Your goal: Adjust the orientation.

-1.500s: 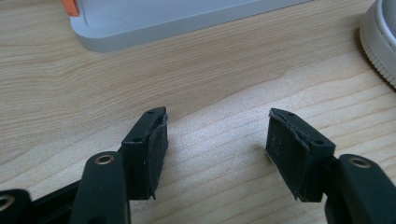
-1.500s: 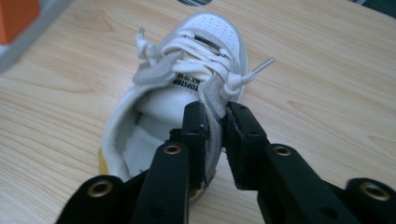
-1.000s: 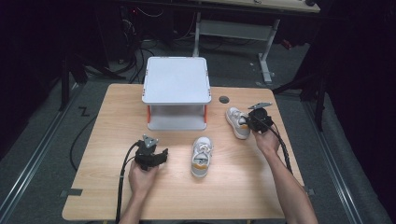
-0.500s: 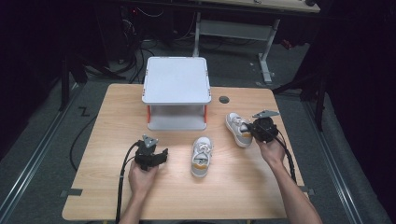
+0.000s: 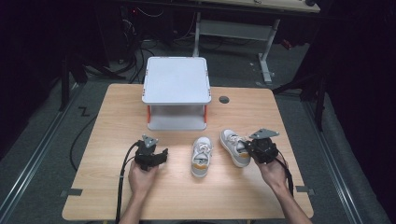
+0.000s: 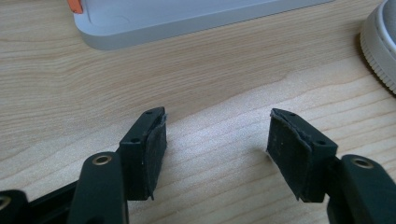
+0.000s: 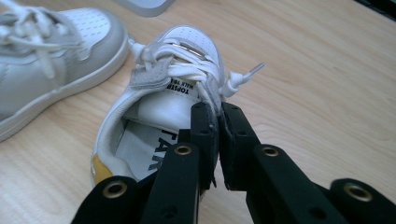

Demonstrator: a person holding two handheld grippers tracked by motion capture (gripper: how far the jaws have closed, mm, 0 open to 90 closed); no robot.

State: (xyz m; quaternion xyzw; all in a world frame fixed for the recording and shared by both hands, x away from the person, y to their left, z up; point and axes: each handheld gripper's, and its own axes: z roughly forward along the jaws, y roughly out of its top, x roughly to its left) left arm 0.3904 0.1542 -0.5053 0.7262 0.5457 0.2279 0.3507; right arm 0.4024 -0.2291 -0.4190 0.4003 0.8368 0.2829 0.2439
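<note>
**Right shoe dragged off toward the table's right edge**

Since the earlier frames, the right gripper (image 5: 252, 150) has drawn its white sneaker (image 5: 234, 146) away from the two-tier shelf (image 5: 176, 80), toward the person. Its jaws are pressed together on the shoe's collar rim by the laces; that thin pinch could slip and drop the shoe. The table (image 5: 116, 196) has open wood below this gripper, less to its right. The left gripper (image 5: 161, 156) rests spread, nothing between its pads, the second sneaker (image 5: 201, 156) just beside it.
</note>
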